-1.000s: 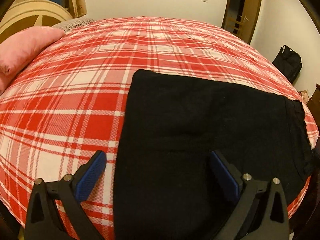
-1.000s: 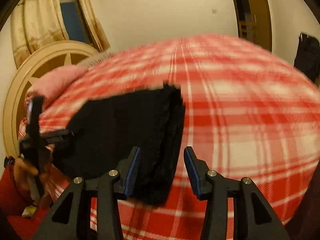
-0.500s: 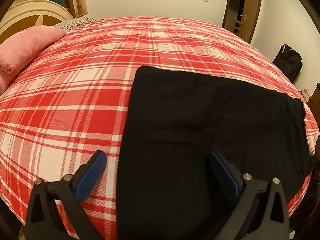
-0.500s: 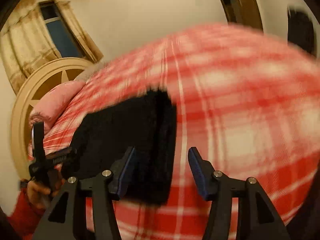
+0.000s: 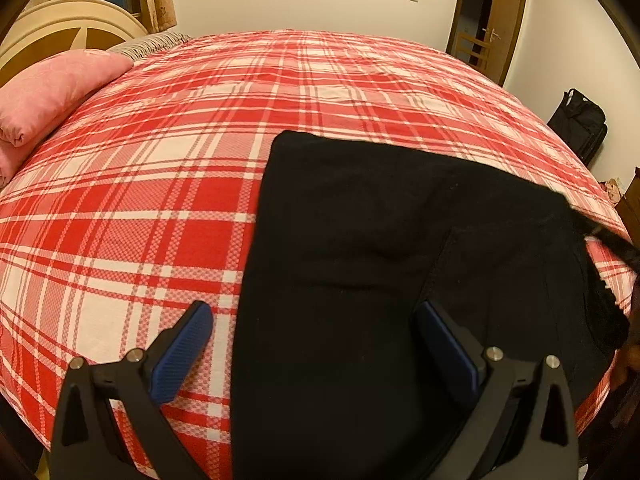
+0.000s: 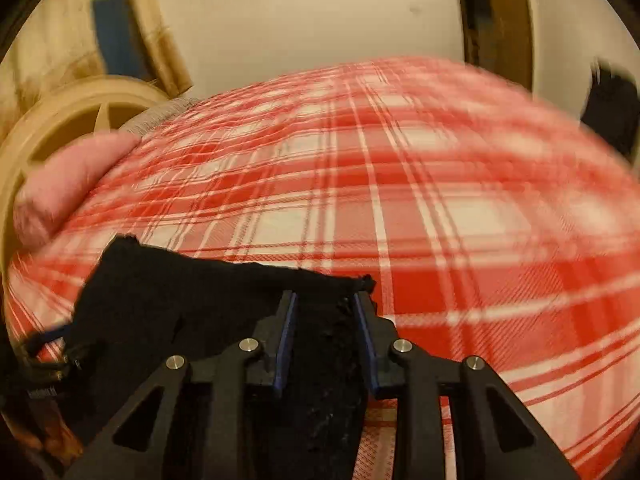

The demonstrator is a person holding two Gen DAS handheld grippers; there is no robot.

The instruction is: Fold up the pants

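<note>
Right tongs closing on pants edge; left tongs spread. Thin bite could slip mid-fold.

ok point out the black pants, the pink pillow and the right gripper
black pants [image 5: 360, 240], left wrist view, flat middle of the folded cloth
pink pillow [image 5: 48, 92], left wrist view, top face
right gripper [image 6: 325, 308], right wrist view, between fingertips, jaws closing around the pants' edge
</note>
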